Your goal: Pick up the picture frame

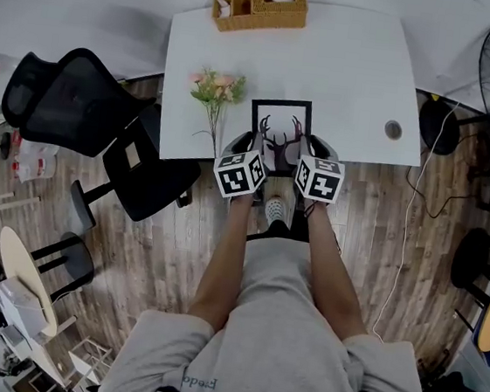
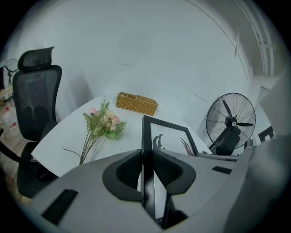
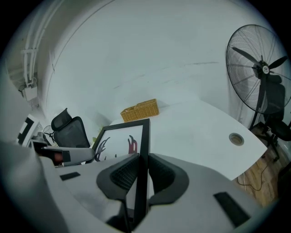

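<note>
Picture frame [image 1: 280, 120], tabletop's [image 1: 347, 71] near edge: side rails clamped by left gripper [image 2: 146, 168], right gripper [image 3: 142, 175]; raise level, evenly.

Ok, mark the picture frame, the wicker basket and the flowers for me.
picture frame [image 1: 281, 114]: head view, on the white print inside the black border.
wicker basket [image 1: 265, 21]: head view, on its near woven wall.
flowers [image 1: 218, 85]: head view, on the pink blooms.

Both forearms [image 1: 225, 259] stretch forward, side by side. The left hand-held gripper [image 1: 251, 145] pinches the left edge of the picture frame [image 1: 280, 120], the right hand-held gripper [image 1: 310, 147] its right edge, both tilted downward.
</note>
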Tool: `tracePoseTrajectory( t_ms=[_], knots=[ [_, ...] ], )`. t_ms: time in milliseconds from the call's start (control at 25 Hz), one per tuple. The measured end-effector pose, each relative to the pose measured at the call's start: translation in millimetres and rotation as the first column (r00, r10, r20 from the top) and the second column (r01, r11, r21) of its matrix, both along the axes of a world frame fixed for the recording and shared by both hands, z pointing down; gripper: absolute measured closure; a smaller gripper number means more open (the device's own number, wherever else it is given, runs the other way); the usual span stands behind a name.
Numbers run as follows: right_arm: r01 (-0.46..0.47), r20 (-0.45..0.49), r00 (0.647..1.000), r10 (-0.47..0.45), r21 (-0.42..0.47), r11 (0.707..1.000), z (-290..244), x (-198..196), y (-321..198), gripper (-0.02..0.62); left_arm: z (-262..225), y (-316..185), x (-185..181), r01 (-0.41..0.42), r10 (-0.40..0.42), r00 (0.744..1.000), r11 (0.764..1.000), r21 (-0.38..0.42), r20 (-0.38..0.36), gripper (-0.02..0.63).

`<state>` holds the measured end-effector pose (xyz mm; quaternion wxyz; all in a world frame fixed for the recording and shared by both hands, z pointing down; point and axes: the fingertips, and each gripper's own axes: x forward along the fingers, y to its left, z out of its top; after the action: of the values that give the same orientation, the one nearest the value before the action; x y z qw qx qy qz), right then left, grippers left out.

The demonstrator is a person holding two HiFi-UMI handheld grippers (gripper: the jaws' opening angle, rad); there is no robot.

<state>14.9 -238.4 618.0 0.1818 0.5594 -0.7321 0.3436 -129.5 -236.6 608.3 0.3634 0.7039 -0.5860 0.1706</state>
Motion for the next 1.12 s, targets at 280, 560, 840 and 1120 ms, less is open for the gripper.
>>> tracePoseTrajectory(
  t_ms=[280,560,840,1120],
  knots=[
    [0.014,-0.004,1.0,-0.014,0.061,0.998,-22.5,-10.6,5.0,0.522,-21.8,6.8,-10.1,0.003,-0.003,1.0,0.998,0.056,0.002,0.515],
    [0.026,-0.008,1.0,-0.025,0.141,0.99,-57.1,-18.7,-3.7,0.522,-54.4,-0.7,-18.2,-0.002,0.003,1.0,0.99,0.14,-0.002,0.515],
    [0.023,-0.004,1.0,-0.023,0.228,0.973,-97.3,-23.7,-14.0,0.522,-97.0,-9.3,-23.1,-0.01,0.008,1.0,0.972,0.235,0.009,0.515],
    [0.025,0.008,1.0,-0.029,0.315,0.949,-134.9,-28.1,-15.4,0.522,-138.0,-9.7,-27.2,-0.02,0.012,1.0,0.943,0.333,0.026,0.515]
  ],
)
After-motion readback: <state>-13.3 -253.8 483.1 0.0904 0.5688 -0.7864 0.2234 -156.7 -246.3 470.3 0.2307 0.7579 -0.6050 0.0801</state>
